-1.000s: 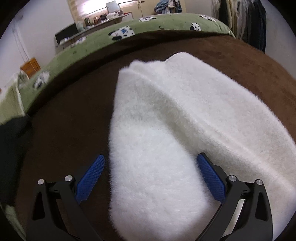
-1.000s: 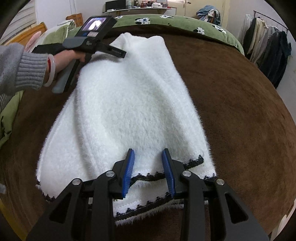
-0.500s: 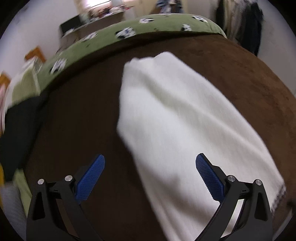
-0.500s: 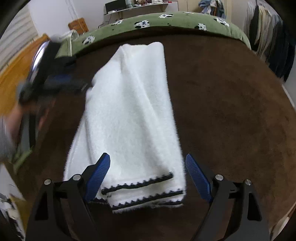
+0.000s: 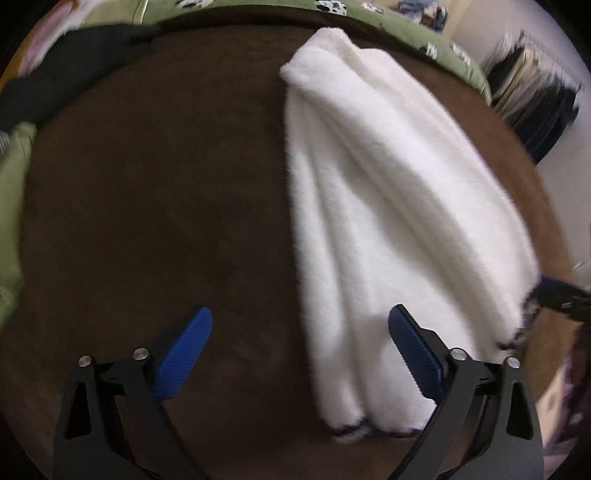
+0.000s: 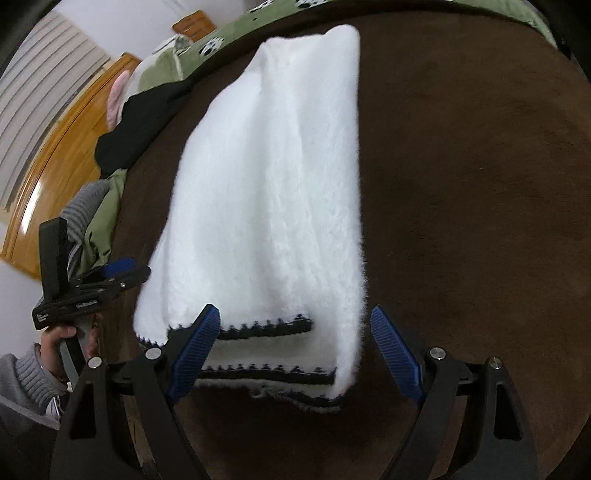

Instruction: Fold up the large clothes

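A fluffy white garment (image 6: 273, 192) with black-trimmed hems lies folded into a long strip on the brown bedspread (image 6: 461, 184). It also shows in the left wrist view (image 5: 376, 206). My right gripper (image 6: 295, 350) is open and empty, held above the garment's near hem. My left gripper (image 5: 299, 354) is open and empty, over the bedspread at the strip's left edge near the hem. The left gripper also shows at the left of the right wrist view (image 6: 122, 273), held in a hand.
A black garment (image 6: 140, 122) lies at the far left edge of the bed, also in the left wrist view (image 5: 70, 85). A green cow-print cover (image 5: 406, 26) borders the far side. Hanging clothes (image 5: 535, 103) stand at the right. A wooden headboard (image 6: 62, 158) is at the left.
My right gripper let go of the hem and opened wide. My left gripper swung away from the garment's far end, toward the near hem. The garment now lies as a narrower strip.
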The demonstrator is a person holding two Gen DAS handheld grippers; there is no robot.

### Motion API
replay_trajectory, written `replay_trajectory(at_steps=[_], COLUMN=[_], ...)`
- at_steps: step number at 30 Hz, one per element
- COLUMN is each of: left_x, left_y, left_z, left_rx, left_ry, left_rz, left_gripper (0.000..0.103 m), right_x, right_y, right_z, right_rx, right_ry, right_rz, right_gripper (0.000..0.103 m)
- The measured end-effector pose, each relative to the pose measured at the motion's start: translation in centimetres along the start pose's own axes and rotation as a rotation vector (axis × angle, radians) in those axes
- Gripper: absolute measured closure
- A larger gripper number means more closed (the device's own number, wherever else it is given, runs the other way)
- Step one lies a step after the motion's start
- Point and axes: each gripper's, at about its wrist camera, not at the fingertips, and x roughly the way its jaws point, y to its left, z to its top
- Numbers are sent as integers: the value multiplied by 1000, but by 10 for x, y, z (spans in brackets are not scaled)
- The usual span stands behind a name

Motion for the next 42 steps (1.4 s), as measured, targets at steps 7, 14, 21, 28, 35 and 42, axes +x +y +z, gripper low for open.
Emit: replay_trajectory(at_steps=[7, 14, 21, 28, 35, 42], left_x=[17, 16, 22, 25, 23, 22], left_y=[0, 0, -32, -33, -19, -31], left_z=[-17, -22, -18, -9, -9, -11], left_rx=[-44, -72, 4, -75, -124, -90], left_ry=[-21, -5, 65, 94, 112, 88], left_rz=[-55, -168, -215, -266, -216, -163], left_gripper=[14, 14, 13, 20, 63, 79], right_x=[22, 34, 40, 43, 42, 38], right_y=[-19, -21, -7, 3, 16, 23], right_z=[6, 11, 19, 17, 17, 17], right_rx=[13, 26, 2, -3, -29, -86], right_ry=[55, 71, 103, 98, 100, 90], right_rz=[101, 164, 188, 128, 108, 67], right_gripper=[25, 25, 30, 38, 59, 72])
